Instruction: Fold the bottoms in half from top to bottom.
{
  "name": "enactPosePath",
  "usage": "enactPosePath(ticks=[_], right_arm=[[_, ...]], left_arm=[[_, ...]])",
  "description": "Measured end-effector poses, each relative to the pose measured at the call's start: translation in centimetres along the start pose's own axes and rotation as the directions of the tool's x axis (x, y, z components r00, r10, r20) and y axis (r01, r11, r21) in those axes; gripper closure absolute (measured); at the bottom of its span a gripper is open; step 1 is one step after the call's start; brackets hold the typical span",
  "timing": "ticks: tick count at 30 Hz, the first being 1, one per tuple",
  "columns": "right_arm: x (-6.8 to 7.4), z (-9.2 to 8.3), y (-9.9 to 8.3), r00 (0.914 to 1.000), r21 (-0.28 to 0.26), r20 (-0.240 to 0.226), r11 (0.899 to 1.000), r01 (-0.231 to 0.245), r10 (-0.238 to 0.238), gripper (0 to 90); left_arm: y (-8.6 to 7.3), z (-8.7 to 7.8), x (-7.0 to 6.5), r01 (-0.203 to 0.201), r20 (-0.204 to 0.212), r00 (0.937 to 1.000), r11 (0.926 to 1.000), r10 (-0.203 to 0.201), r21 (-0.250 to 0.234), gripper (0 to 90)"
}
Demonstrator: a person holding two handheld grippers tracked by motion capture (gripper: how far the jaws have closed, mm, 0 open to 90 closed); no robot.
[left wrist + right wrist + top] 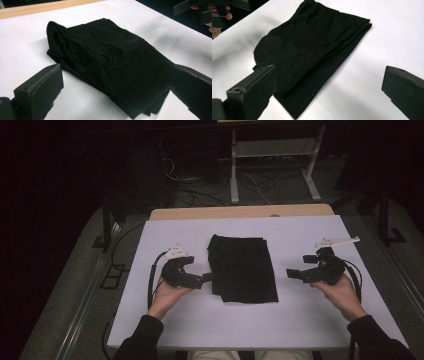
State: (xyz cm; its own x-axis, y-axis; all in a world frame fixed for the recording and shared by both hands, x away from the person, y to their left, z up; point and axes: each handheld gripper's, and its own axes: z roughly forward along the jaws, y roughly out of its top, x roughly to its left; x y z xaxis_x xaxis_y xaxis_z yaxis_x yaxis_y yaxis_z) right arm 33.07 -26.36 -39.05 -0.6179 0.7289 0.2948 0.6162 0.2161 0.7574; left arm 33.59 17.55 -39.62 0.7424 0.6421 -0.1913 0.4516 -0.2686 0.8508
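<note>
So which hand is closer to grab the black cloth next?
Probably the left. The left gripper sits right at the edge of the folded black cloth, jaws open toward it. The right gripper is open too, but bare white table lies between it and the cloth.

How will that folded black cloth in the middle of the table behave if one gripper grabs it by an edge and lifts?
The black cloth looks thin and creased, so it will probably hang limp and droop. Its stacked layers show at one edge, so lifting by a single edge likely undoes the fold. Pushed across the white table, it would more likely bunch and wrinkle than slide as one piece.
</note>
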Motion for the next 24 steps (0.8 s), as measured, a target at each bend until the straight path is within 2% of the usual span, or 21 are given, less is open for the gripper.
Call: enactPosePath(ticks=[7, 17, 24], right_arm=[[0.7, -1.3, -1.8, 1.0, -0.029, 0.008, 1.0, 0.005, -0.004, 0.0], [0.6, -3.1, -4.3, 0.9991, -0.072, 0.04, 0.997, -0.012, 0.015, 0.0], [0.9, -3.7, -5.8, 0.9983, -0.069, 0.058, 0.998, -0.008, 0.012, 0.0]], left_arm=[[-1.3, -1.1, -0.6, -0.008, -0.006, 1.0, 1.0, 0.008, -0.004, 0.0], [-2.4, -2.3, -2.0, -0.038, -0.007, 0.9993, 0.999, 0.038, -0.025, 0.0], [-3.8, -3.0, -2.2, -0.039, -0.022, 0.999, 0.9984, 0.038, -0.041, 0.0]])
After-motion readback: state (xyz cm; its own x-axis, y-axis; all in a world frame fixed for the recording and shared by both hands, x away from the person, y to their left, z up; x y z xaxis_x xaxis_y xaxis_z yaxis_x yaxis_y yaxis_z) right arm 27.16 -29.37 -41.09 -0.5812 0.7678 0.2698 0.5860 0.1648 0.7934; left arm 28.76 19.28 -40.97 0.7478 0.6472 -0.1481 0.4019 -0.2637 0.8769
